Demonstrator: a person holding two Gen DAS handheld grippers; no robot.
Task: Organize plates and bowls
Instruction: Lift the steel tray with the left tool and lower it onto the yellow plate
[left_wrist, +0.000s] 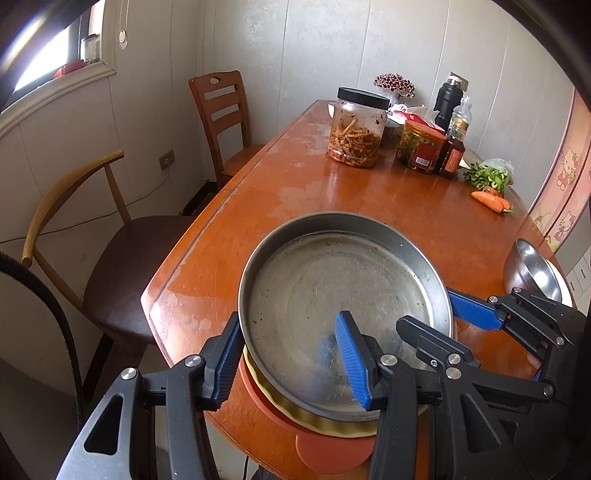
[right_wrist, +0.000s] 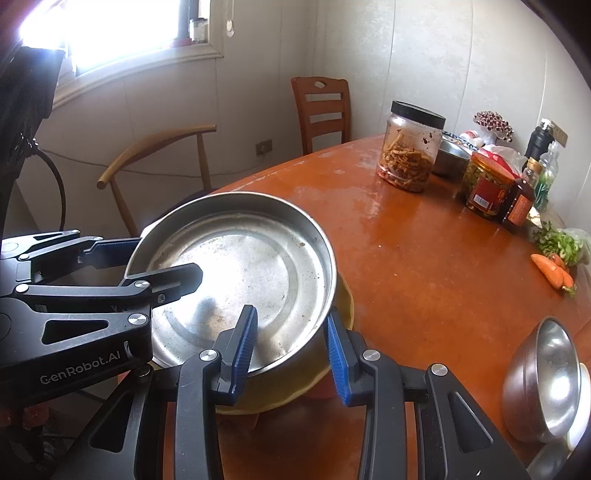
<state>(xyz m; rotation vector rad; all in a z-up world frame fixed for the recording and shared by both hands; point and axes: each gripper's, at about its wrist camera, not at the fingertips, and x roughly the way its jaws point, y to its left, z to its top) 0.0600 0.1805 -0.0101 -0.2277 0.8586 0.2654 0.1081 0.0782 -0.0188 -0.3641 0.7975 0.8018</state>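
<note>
At the near left end of a worn orange table (left_wrist: 332, 192), two hand-held grippers lower a steel plate (left_wrist: 332, 295) onto a yellow dish (left_wrist: 332, 430). The left gripper (left_wrist: 291, 354) clamps the plate's left rim, the right gripper (right_wrist: 291, 345) its right rim. Next, probably, both let go. A steel bowl (right_wrist: 546, 380) waits tilted, far right.

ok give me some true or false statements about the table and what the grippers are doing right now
1. Both grippers grip the metal plate. True: the left gripper and the right gripper each clamp its rim.
2. The metal plate sits directly on the table. False: a yellow plate lies under it.
3. The metal bowl stands upright. False: it is tilted on its side.
4. Carrots lie beside leafy greens. True.
5. The big jar is open. False: a black lid is on it.
</note>
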